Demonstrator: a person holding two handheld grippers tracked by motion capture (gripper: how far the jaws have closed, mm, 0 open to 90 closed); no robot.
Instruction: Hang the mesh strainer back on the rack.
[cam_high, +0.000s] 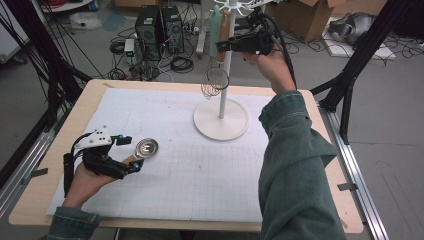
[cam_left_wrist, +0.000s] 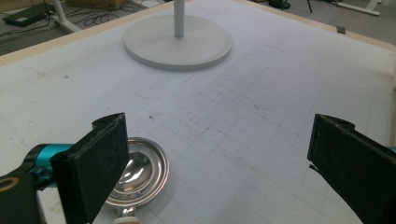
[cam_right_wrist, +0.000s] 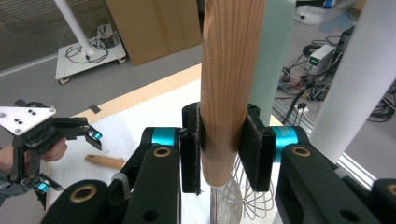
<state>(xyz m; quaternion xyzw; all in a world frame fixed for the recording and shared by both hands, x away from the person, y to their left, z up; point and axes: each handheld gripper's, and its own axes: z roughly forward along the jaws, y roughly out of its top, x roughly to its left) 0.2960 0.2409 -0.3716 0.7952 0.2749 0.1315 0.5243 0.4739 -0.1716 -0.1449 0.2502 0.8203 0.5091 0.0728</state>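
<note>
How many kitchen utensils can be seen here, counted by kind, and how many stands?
Wire whisk with wooden handle, hanging on the stand: 1
Metal ladle lying on the mat: 1
Pale green handled utensil hanging on the stand, its working end hidden: 1
White stand: 1
Total: 4

robotics lab/test bay, PC towers (cam_high: 159, 26) w/ cable mess on grey floor, black alu frame (cam_high: 358, 60), cardboard boxes (cam_high: 310, 15)

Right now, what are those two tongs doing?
Left tongs: open, holding nothing, beside the metal ladle.
Right tongs: closed on the whisk's wooden handle.
</note>
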